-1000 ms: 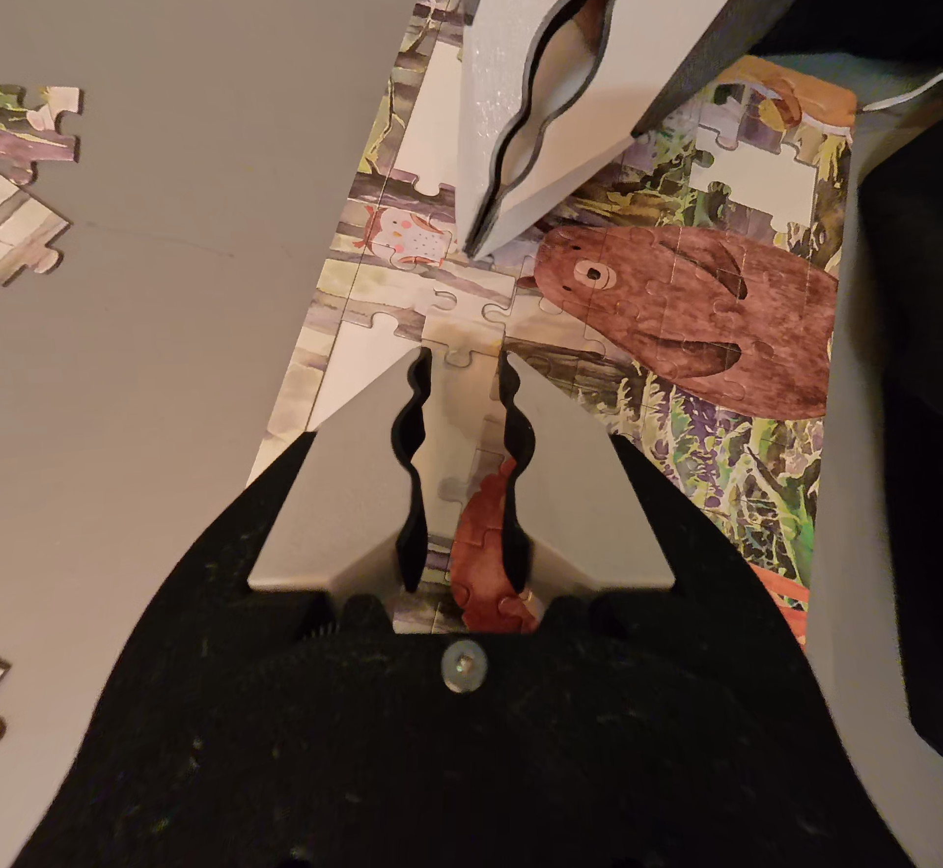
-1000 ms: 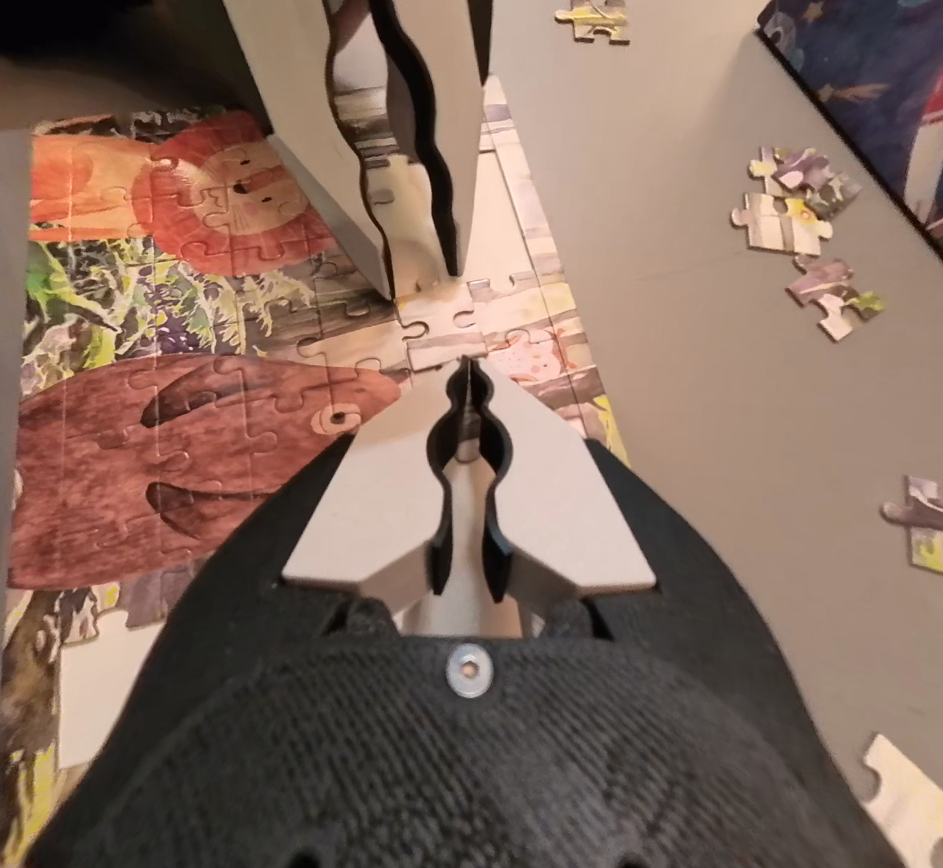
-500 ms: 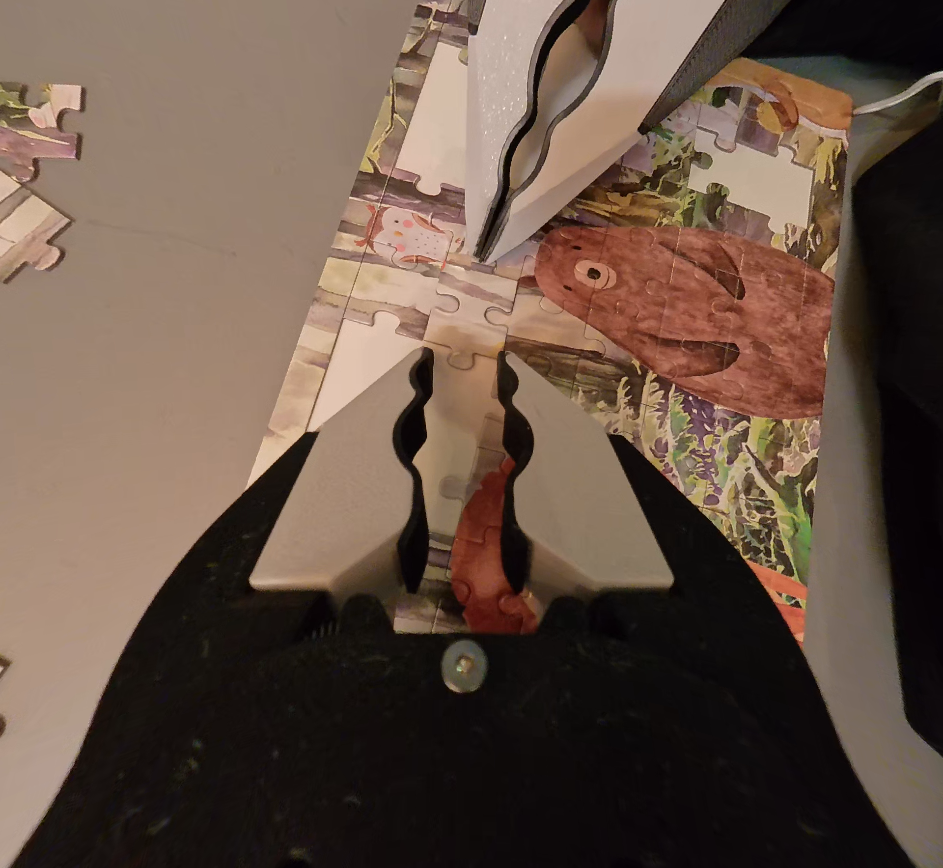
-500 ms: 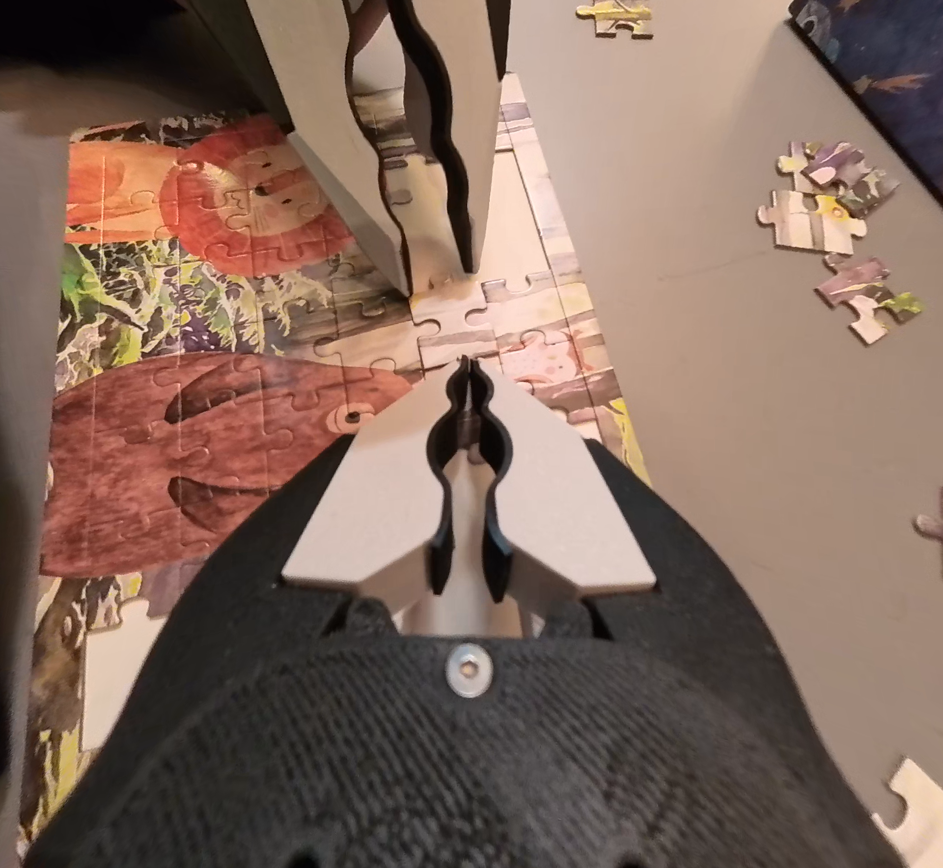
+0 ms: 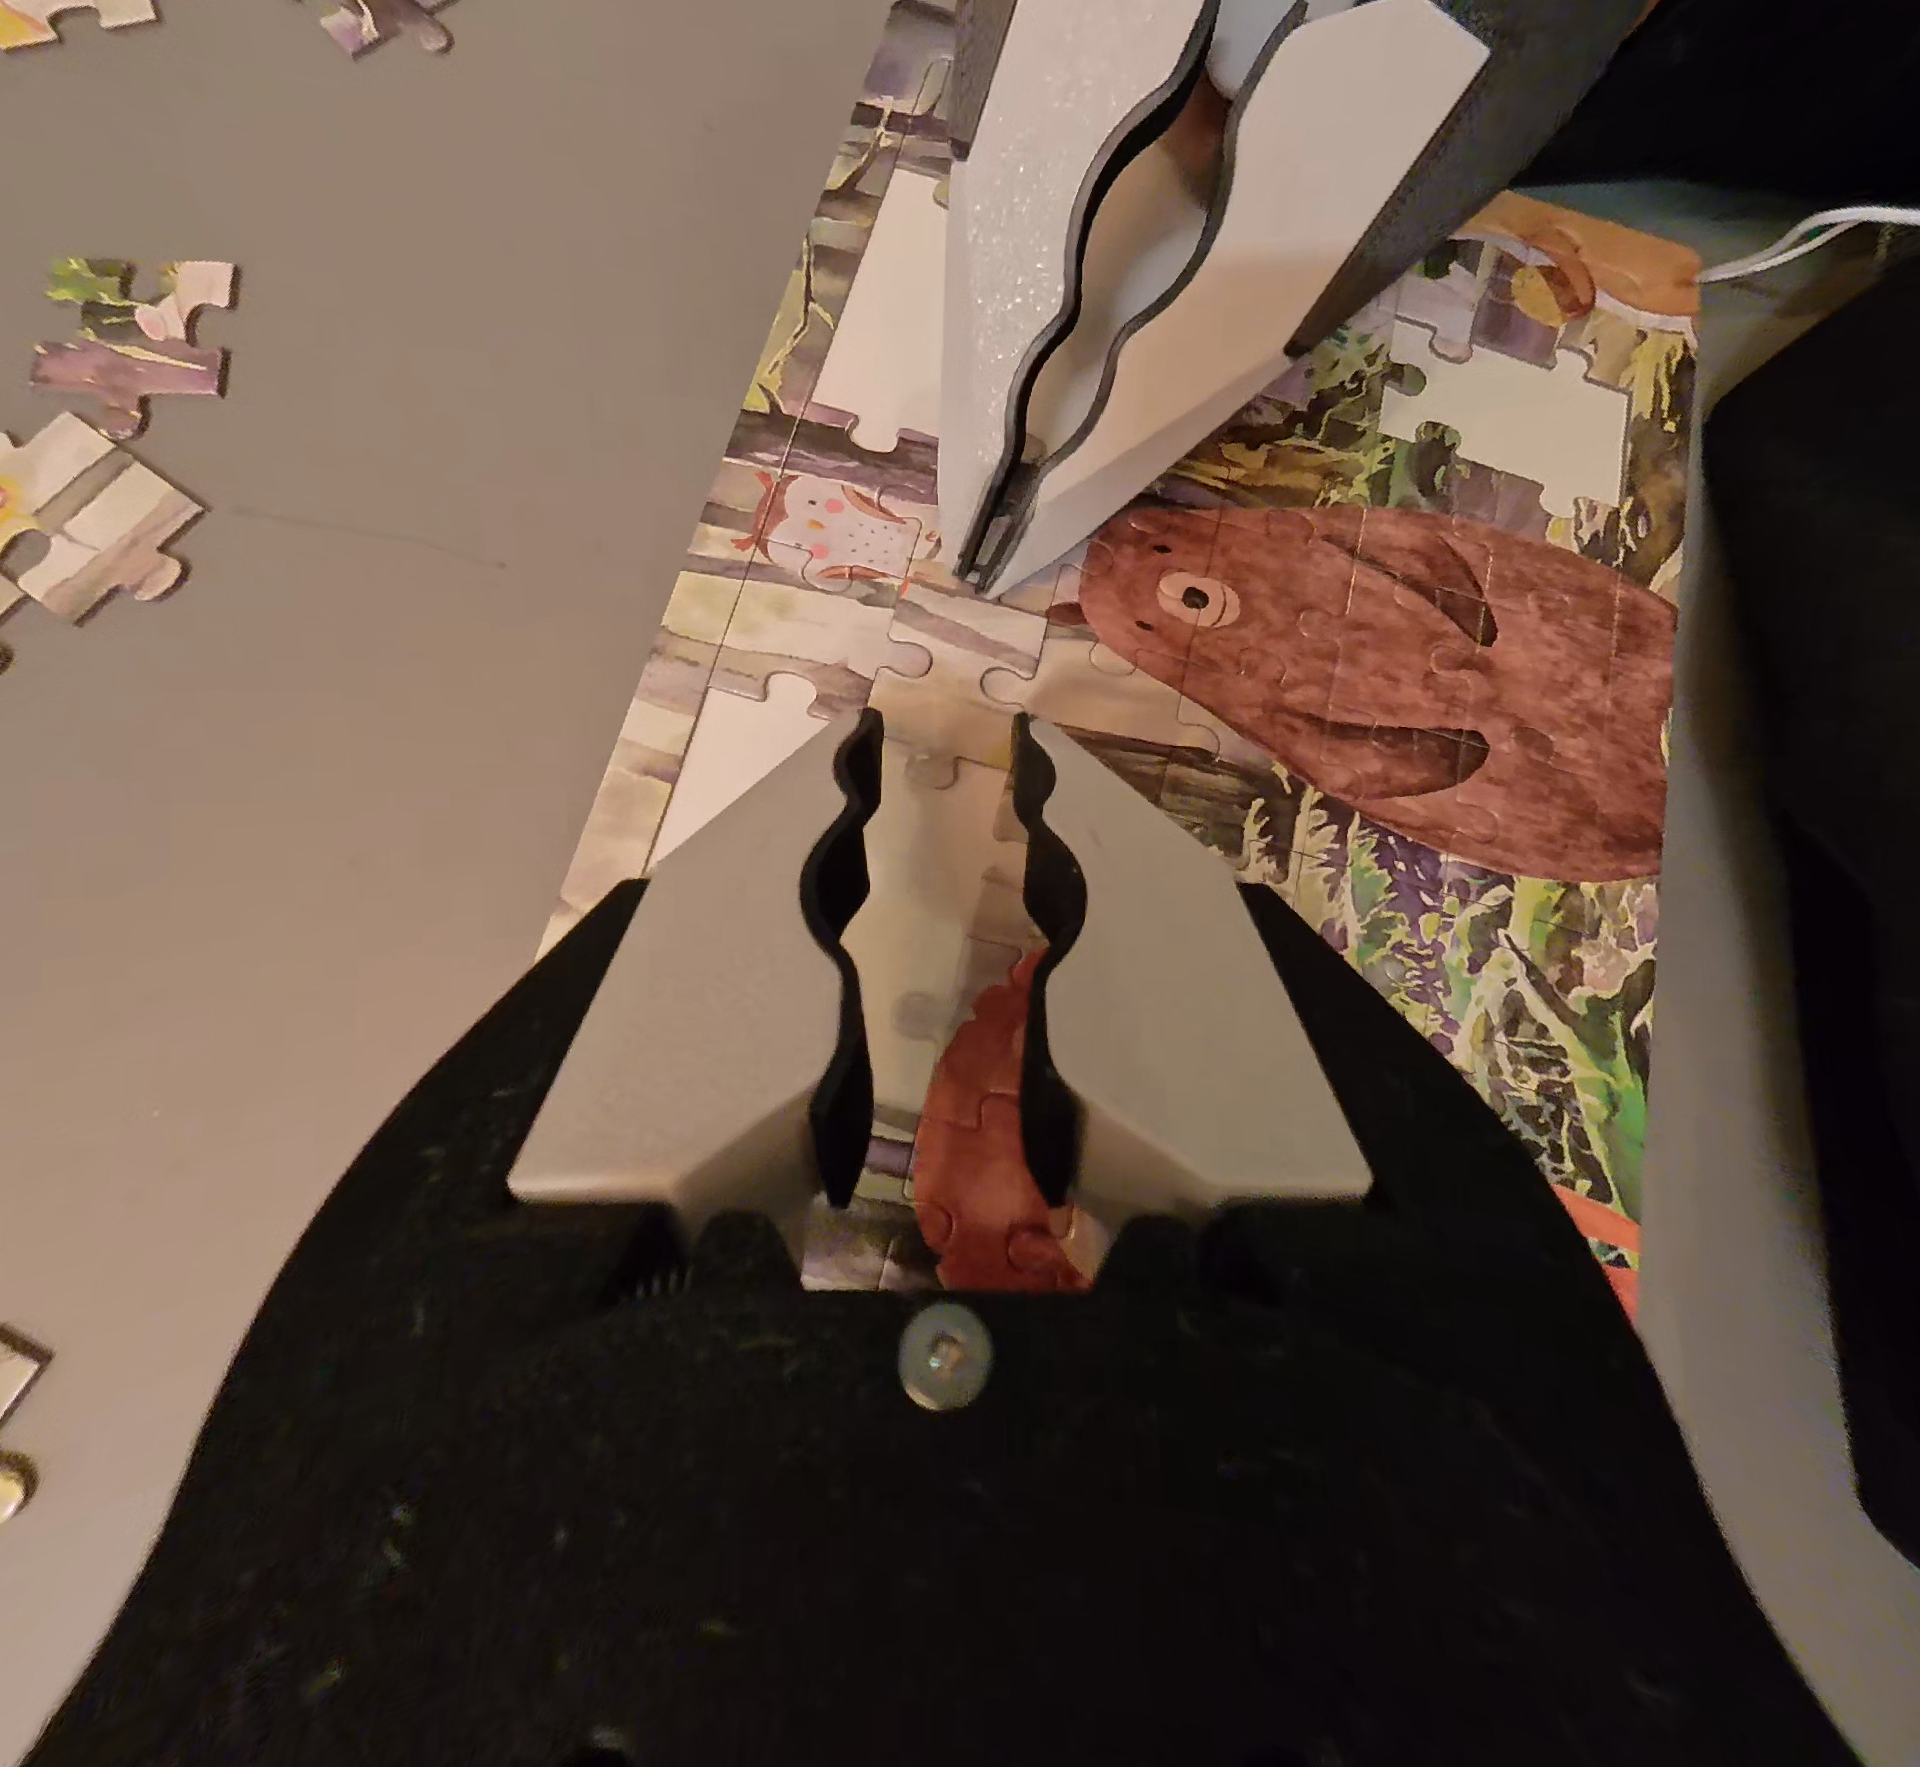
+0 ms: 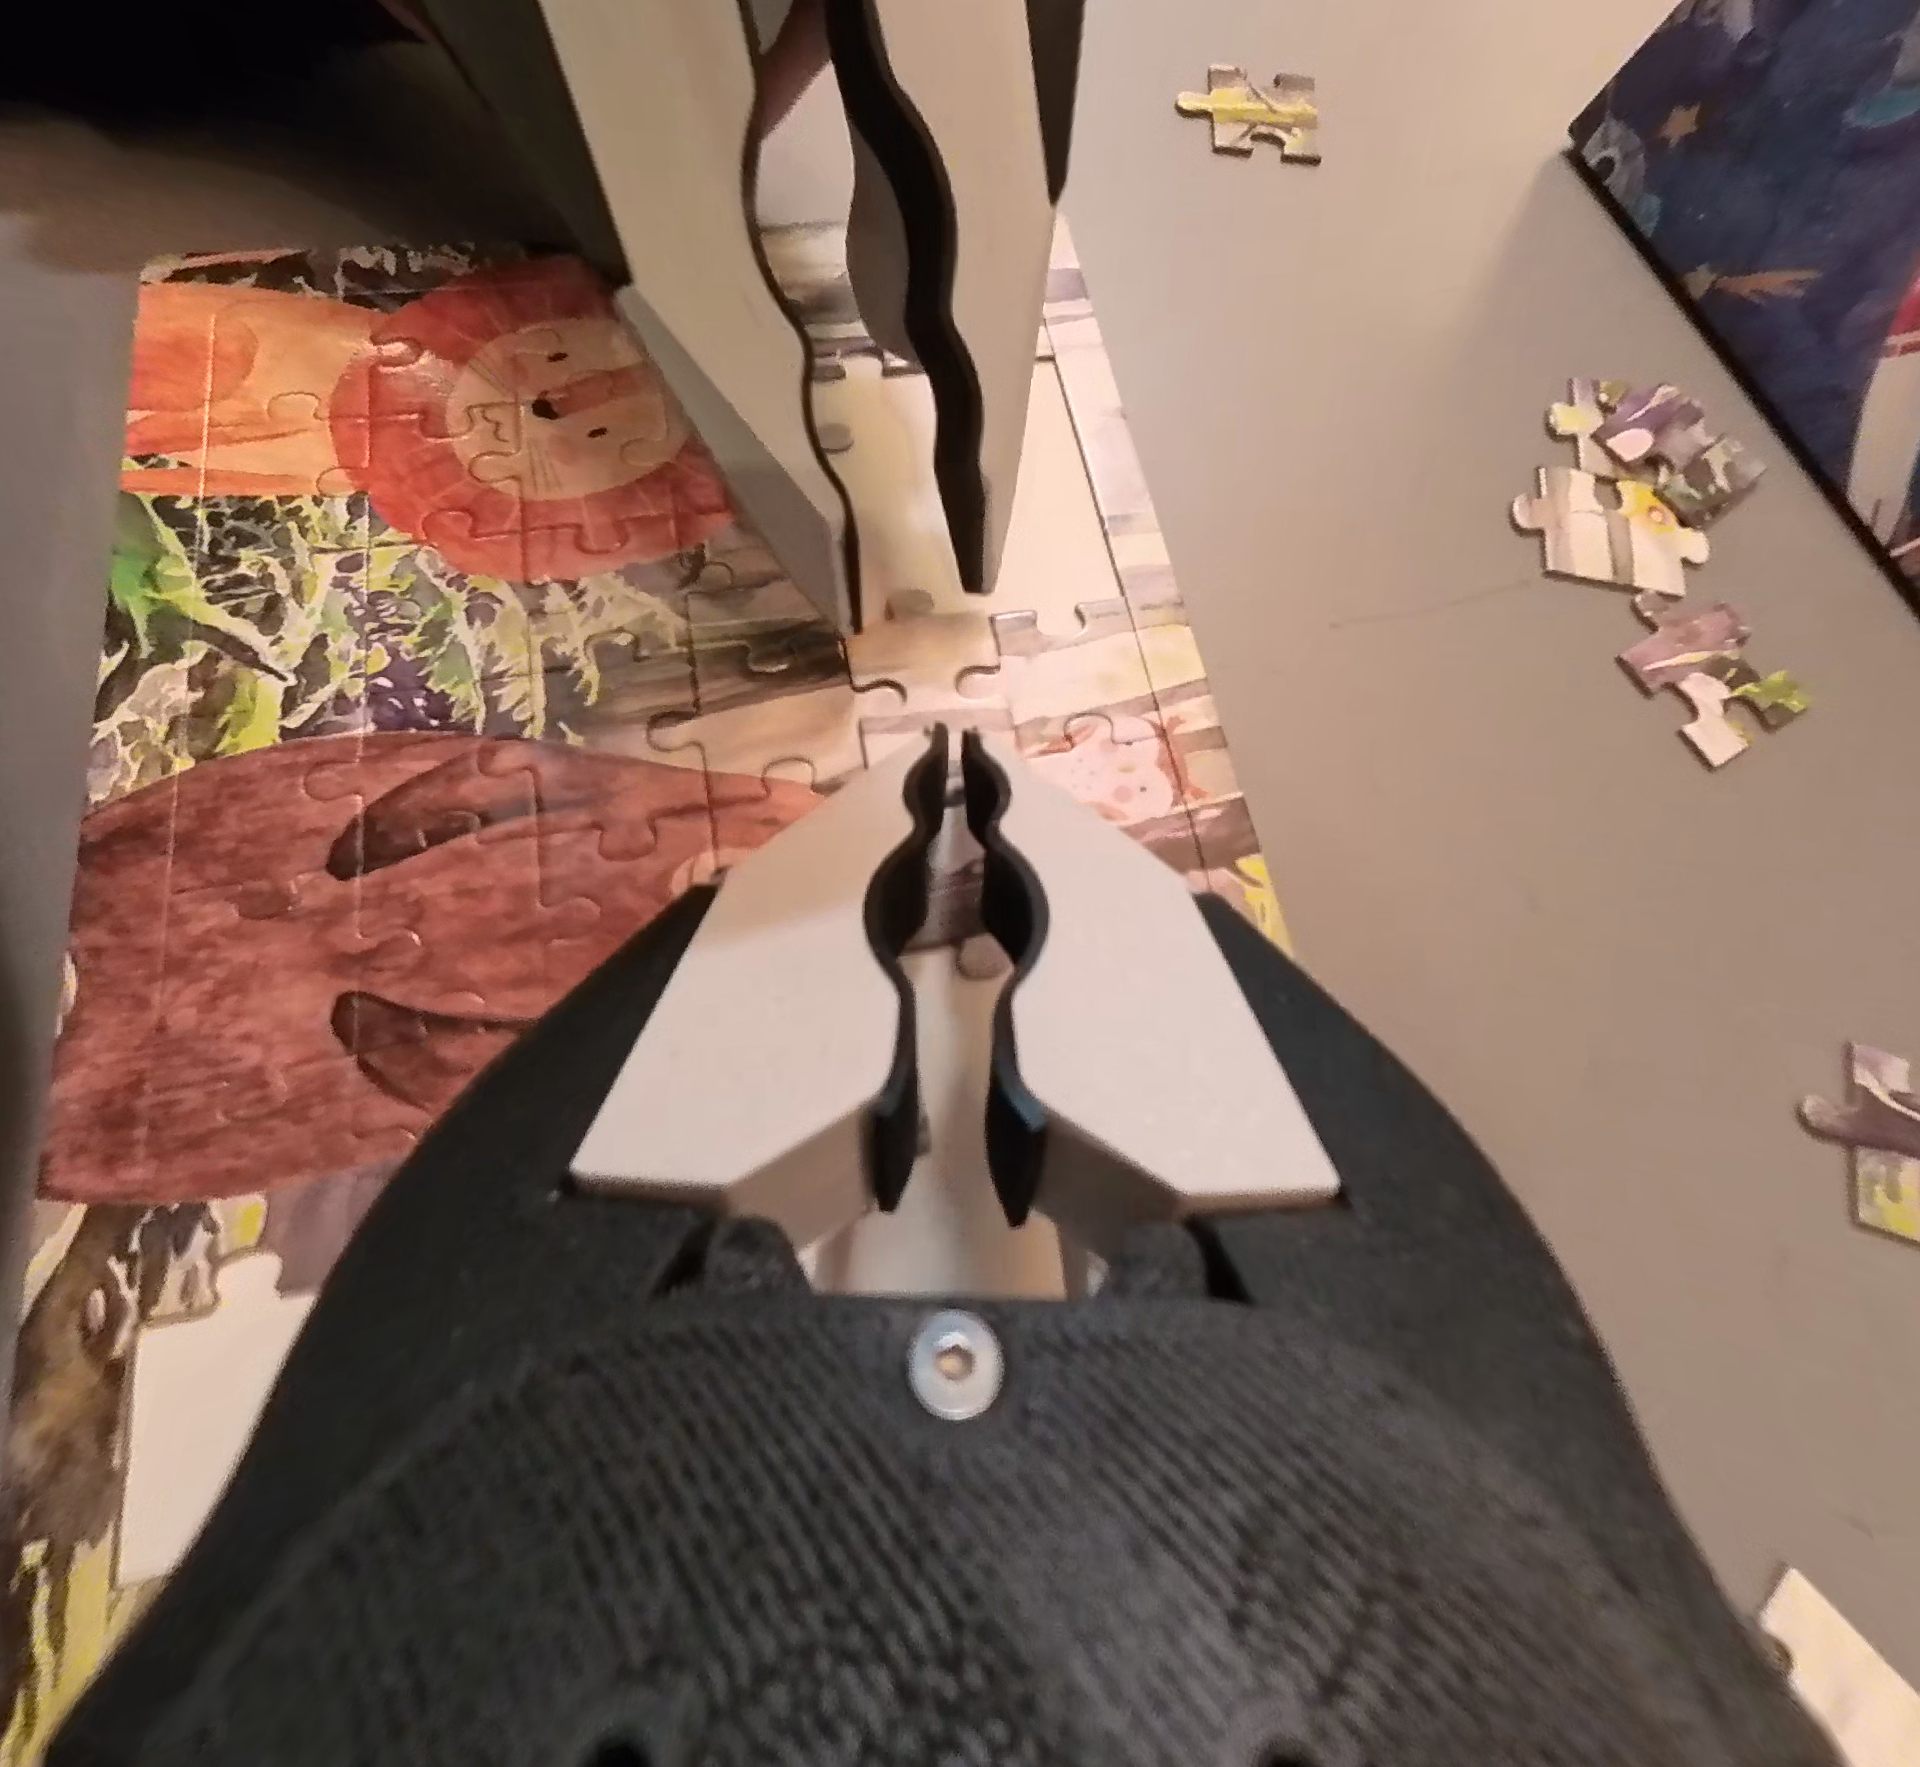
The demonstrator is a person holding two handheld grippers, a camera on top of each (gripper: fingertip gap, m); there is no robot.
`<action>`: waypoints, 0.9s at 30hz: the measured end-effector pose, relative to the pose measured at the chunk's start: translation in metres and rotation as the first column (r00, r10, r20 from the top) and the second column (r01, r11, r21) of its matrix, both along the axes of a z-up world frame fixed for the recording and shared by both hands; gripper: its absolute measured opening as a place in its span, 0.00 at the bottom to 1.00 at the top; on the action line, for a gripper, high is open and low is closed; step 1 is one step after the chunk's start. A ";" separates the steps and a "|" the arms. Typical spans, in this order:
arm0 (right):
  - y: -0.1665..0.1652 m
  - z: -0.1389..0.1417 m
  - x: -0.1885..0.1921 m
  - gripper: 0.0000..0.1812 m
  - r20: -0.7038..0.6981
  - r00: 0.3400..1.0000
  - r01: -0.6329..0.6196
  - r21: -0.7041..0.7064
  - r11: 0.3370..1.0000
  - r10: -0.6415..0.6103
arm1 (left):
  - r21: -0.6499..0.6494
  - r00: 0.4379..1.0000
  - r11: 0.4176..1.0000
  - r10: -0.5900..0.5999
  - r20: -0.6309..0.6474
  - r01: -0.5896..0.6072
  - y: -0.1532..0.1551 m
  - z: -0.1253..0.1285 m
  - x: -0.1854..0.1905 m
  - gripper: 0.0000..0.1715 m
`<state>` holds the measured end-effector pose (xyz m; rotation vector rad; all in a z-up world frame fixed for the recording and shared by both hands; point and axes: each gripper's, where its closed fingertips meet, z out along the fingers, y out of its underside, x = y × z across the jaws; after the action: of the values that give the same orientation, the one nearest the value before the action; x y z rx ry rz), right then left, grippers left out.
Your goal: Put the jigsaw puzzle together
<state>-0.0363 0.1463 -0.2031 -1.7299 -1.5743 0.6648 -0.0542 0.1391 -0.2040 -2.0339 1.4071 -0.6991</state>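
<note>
Pressing wavy-edged right tool [image 6: 954, 749] tips onto glossy cardboard puzzle [image 6: 416, 886].

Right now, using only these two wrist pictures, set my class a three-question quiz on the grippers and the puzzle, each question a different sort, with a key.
1. True or false: the left gripper is open, its fingers apart above the puzzle board.
2. Multiple choice: the right gripper has its tips over a pale piece between which animals? A) lion and giraffe B) brown bear and owl C) fox and rabbit
3. Fill in: the loose pieces lie on the ____ table, off the board.

Key: 1 true; 2 B; 3 grey.
</note>
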 end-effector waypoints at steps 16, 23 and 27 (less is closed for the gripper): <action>-0.002 -0.005 -0.004 0.00 0.024 1.000 -0.009 -0.041 0.999 0.010 | -0.024 1.000 0.999 -0.024 -0.014 0.024 -0.007 -0.006 0.006 0.09; -0.004 -0.005 -0.004 0.00 0.026 1.000 -0.017 -0.052 0.999 0.018 | -0.019 1.000 1.000 0.001 -0.020 -0.001 -0.004 -0.007 0.006 0.05; -0.004 -0.006 -0.004 0.00 0.026 1.000 -0.010 -0.055 0.998 0.012 | 0.007 0.999 1.000 0.017 -0.041 -0.016 0.000 -0.008 0.006 0.01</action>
<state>-0.0399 0.1424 -0.2086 -1.7776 -1.5980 0.6992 -0.0483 0.1390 -0.2116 -2.0629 1.4121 -0.6481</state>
